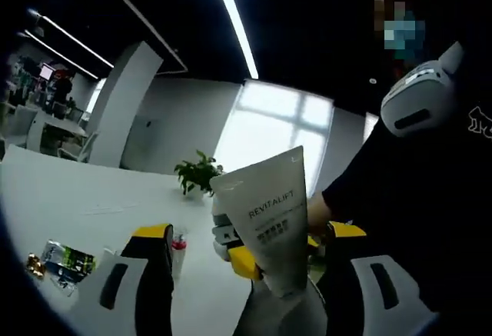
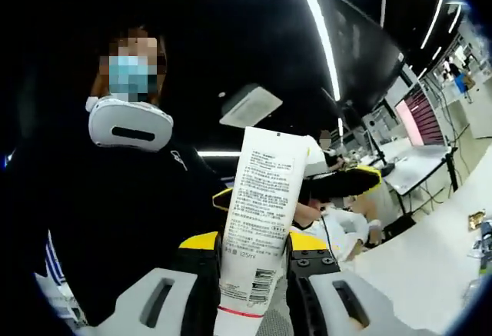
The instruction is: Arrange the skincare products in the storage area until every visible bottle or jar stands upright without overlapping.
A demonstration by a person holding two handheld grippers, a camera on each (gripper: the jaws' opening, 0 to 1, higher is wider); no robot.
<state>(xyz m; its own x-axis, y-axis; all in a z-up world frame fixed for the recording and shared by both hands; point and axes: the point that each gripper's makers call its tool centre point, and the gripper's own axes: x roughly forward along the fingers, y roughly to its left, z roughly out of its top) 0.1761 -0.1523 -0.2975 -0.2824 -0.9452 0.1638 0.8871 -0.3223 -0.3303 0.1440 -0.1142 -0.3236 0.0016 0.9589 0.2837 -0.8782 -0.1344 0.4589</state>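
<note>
Tube [image 2: 257,221] upright between right gripper [image 2: 250,255] jaws; plant [image 1: 197,173] on table [image 1: 92,197] behind.

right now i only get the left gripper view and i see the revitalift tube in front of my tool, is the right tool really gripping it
Observer: Yes. In the right gripper view the right tool is shut on the tube, with one jaw against each side of its lower part.
Operator: ok what's on the side facing away from me
Observer: Dense small print runs down that face, with a barcode near the lower end and a thin red line below it.
</note>
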